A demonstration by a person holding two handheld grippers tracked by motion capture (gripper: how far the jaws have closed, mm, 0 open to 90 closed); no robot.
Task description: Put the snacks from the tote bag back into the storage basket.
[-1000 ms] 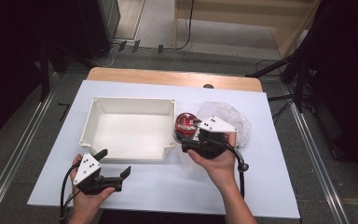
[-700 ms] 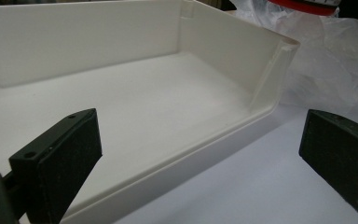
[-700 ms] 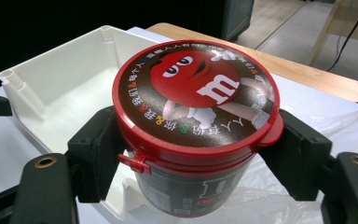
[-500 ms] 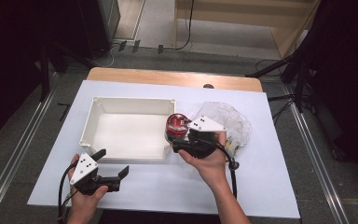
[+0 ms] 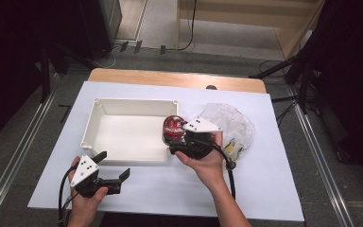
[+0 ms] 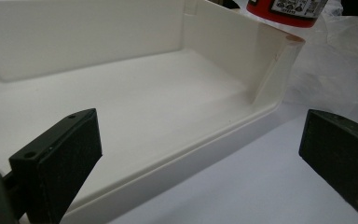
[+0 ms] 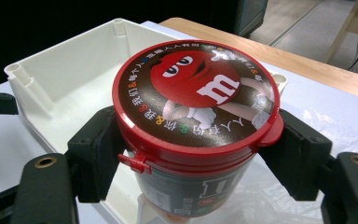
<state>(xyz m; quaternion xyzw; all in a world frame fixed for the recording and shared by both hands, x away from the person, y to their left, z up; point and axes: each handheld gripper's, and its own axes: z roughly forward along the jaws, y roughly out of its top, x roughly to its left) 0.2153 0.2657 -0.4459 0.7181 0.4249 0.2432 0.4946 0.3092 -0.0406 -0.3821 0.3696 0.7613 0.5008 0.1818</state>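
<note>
Red-lidded and round, the candy tub [image 7: 196, 116] sits clamped between the two black jaws of the right tool [image 5: 179, 142], which press on its sides just under the lid rim. Its lid carries a red cartoon character with a white letter m, ringed by small coloured print. In the high view the tub [image 5: 172, 125] is held upright above the right wall of the white plastic bin [image 5: 123, 106], near that wall's near end. From the left tool's camera, the tub's base [image 6: 284, 9] shows above the bin's far corner.

Just to the right of the tub lies a crumpled clear plastic bag [image 5: 234, 125] on the white counter [image 5: 274, 189], with something yellow showing at its near edge.

Nearer the person, the left tool [image 5: 111, 177] rests in the left hand [image 5: 87, 198] just off the bin's near left corner. Its jaws stand wide apart with nothing between them; in its own view, the bin's near rim [image 6: 182, 158] runs across the gap between them.
</note>
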